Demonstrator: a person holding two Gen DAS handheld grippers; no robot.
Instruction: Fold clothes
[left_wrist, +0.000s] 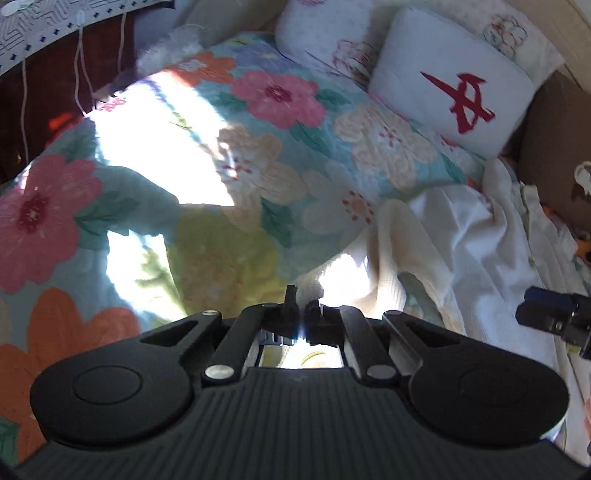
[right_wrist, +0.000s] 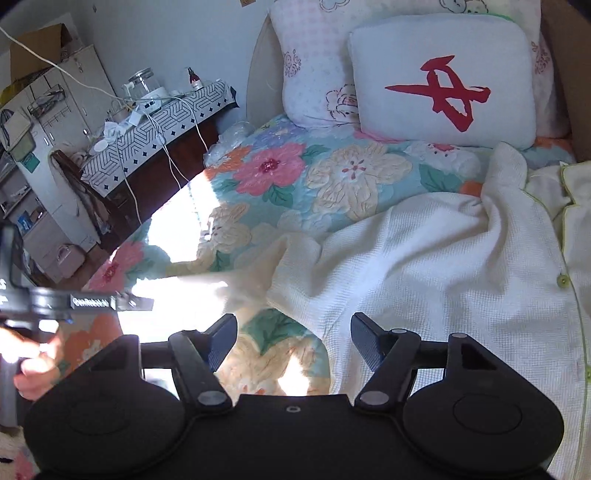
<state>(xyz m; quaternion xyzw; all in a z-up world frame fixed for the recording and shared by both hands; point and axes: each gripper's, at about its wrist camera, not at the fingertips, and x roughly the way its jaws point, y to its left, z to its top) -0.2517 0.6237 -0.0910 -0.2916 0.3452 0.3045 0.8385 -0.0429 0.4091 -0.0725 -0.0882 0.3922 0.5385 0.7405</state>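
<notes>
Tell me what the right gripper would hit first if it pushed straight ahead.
Probably the white waffle-knit garment: the open right gripper points across a patch of floral quilt toward its edge. Depth is unclear.

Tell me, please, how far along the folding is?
Nothing looks folded yet: the shirt lies rumpled on the quilt. In hand: the left claw is shut on its sleeve. The right claw is open, empty. All folds remain.

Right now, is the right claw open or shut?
Open: the right claw has its fingers wide apart, with the bedspread showing between them.
</notes>
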